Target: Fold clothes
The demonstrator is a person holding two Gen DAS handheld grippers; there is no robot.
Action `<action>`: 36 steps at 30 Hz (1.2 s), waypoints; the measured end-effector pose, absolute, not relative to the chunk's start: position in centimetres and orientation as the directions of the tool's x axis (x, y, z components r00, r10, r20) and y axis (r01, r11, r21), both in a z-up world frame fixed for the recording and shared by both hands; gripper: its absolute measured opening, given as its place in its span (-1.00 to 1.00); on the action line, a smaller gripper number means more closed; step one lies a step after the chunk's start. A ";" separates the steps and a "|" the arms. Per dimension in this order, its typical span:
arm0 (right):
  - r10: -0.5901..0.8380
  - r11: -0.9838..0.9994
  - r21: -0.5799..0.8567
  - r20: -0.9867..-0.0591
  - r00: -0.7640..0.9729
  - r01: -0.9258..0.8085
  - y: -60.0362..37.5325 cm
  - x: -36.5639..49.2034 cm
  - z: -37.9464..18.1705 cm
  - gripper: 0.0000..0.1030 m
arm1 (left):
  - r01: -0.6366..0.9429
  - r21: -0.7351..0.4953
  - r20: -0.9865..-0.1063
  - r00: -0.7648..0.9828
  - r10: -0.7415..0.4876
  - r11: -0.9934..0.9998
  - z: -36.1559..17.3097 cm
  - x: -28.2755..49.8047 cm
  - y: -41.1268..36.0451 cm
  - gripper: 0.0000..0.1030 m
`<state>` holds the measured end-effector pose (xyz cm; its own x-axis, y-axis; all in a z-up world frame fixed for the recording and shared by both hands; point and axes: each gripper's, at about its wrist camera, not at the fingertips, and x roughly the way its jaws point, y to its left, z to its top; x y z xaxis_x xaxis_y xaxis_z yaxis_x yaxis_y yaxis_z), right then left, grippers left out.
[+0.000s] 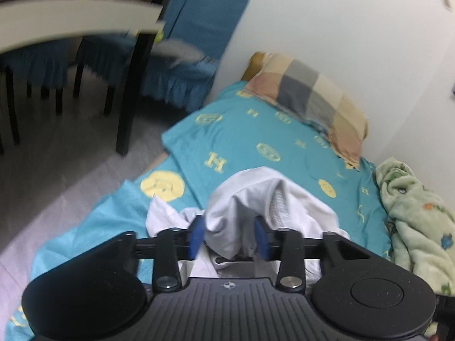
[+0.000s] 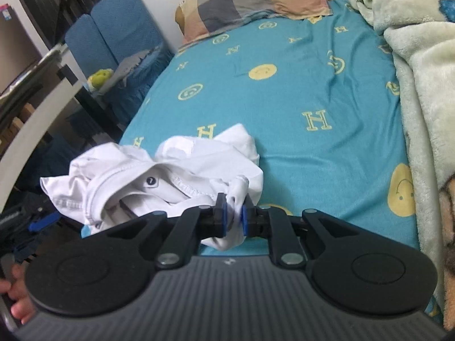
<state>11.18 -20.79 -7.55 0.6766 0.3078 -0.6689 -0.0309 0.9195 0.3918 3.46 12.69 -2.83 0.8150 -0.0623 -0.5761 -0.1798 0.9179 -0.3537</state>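
Plainly, grip on the right: the right gripper point(image 2: 233, 216) has its blue pads pinched narrow on a bunched corner of the white garment point(image 2: 159, 176), cloth squeezed between them and hanging below.
Grip on the left: the left gripper point(image 1: 229, 236) stands wider, yet a thick hump of the same white cloth point(image 1: 256, 199) fills the gap and touches both blue pads point(image 1: 197, 237), so I judge it held.
Where the garment is: crumpled near the edge of the bed, on the teal sheet point(image 2: 284, 99), partly lifted by both claws, with a loose flap trailing toward the floor side.
Risk, slipping: each claw holds a wad rather than a clean hem, so I think a hard pull could let layers slide out.
Risk, wrong layers: the folds are tangled, so spreading may twist it instead of opening it flat.
Risk, snagging: the fleecy green blanket point(image 2: 421, 71) lies close along the wall side and could be dragged in.
Risk, falling: the trailing flap might slip off the bed edge.
Count, garments: one.
Count, claws: two.
Count, pillows: one checked pillow point(image 2: 256, 0).
Count, blankets: one.
Count, blue-covered chairs: two seen beside the bed point(image 2: 113, 28).
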 end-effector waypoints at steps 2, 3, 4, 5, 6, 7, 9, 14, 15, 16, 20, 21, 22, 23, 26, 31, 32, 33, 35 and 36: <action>0.312 0.914 0.406 -0.670 0.674 -0.019 -21.3 11.2 -7.5 -0.66 | -0.145 -0.305 -0.536 0.843 -0.044 0.941 -1.6 1.9 11.4 0.13; 0.314 0.909 0.416 -0.672 0.670 -0.010 -21.6 11.3 -7.5 -0.58 | -0.126 -0.277 -0.514 0.857 -0.036 0.952 -1.1 1.2 10.6 0.25; 0.314 0.906 0.424 -0.673 0.669 0.002 -22.0 11.3 -7.5 -0.54 | -0.097 -0.248 -0.492 0.869 -0.040 0.964 -0.8 0.7 9.7 0.35; 0.314 0.902 0.432 -0.675 0.668 0.013 -22.3 11.3 -7.5 -0.42 | -0.066 -0.217 -0.472 0.880 -0.046 0.974 -0.4 0.3 8.8 0.38; 0.314 0.897 0.441 -0.675 0.668 0.024 -22.7 11.3 -7.5 -0.22 | -0.022 -0.178 -0.459 0.886 -0.063 0.984 -0.3 0.3 7.6 0.40; 0.312 0.892 0.450 -0.668 0.675 0.034 -23.1 11.3 -7.4 -0.10 | 0.019 -0.138 -0.459 0.885 -0.081 0.990 -0.5 0.6 6.4 0.40; 0.313 0.878 0.477 -0.645 0.697 0.047 -23.9 11.1 -7.1 0.21 | 0.100 -0.057 -0.464 0.878 -0.115 0.993 -0.9 1.3 3.9 0.40; 0.347 0.847 0.529 -0.622 0.702 0.050 -24.8 11.6 -7.1 0.21 | 0.207 0.163 -0.504 0.858 -0.099 0.965 -4.3 3.4 -1.7 0.40; 0.351 0.847 0.529 -0.624 0.698 0.047 -24.7 11.8 -7.3 0.21 | 0.220 0.198 -0.510 0.855 -0.091 0.955 -5.0 3.7 -2.5 0.40; 0.354 0.851 0.524 -0.631 0.690 0.043 -24.5 12.0 -7.5 0.21 | 0.230 0.234 -0.516 0.853 -0.080 0.945 -5.7 4.0 -3.3 0.37; 0.358 0.869 0.495 -0.662 0.659 0.025 -23.4 12.9 -8.4 0.21 | 0.214 0.333 -0.502 0.864 -0.019 0.918 -7.3 4.5 -3.9 -0.28; 0.363 0.872 0.490 -0.662 0.656 0.012 -23.2 13.0 -8.5 0.21 | 0.214 0.306 -0.505 0.863 -0.033 0.927 -7.2 4.6 -3.6 -0.58; 0.367 0.875 0.485 -0.662 0.653 -0.001 -22.9 13.2 -8.6 0.21 | 0.210 0.271 -0.500 0.865 -0.049 0.940 -6.8 4.6 -3.1 -0.72; 0.372 0.877 0.480 -0.662 0.651 -0.013 -22.6 13.3 -8.7 0.21 | 0.205 0.234 -0.495 0.867 -0.065 0.950 -6.5 4.5 -2.6 -0.74; 0.399 0.879 0.472 -0.641 0.656 -0.074 -21.5 13.3 -8.6 0.21 | 0.202 0.152 -0.423 0.898 -0.121 0.968 -4.8 3.6 -1.4 -0.77; 0.491 0.851 0.472 -0.561 0.666 -0.230 -19.2 12.8 -7.5 0.21 | 0.245 -0.011 -0.262 0.935 -0.239 0.970 -1.6 1.3 0.6 -0.77; 0.514 0.841 0.475 -0.551 0.658 -0.259 -18.8 12.6 -7.3 0.21 | 0.252 -0.037 -0.236 0.938 -0.254 0.967 -1.1 0.9 1.0 -0.77; 0.535 0.831 0.476 -0.539 0.650 -0.289 -18.4 12.4 -7.1 0.21 | 0.258 -0.062 -0.212 0.940 -0.265 0.964 -0.7 0.5 1.4 -0.77; 0.561 0.820 0.459 -0.519 0.645 -0.343 -17.5 11.8 -6.4 0.21 | 0.252 -0.099 -0.201 0.943 -0.267 0.963 -0.2 0.2 2.0 -0.77; 0.571 0.815 0.445 -0.507 0.645 -0.371 -17.0 11.5 -6.1 0.21 | 0.247 -0.117 -0.205 0.942 -0.267 0.962 -0.1 0.2 2.3 -0.77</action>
<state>11.46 -17.04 -6.08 0.6455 0.5709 -0.5073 -0.3710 0.8150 0.4452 0.17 2.27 -0.07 0.9416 -0.2673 -0.2046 0.2475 0.9618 -0.1173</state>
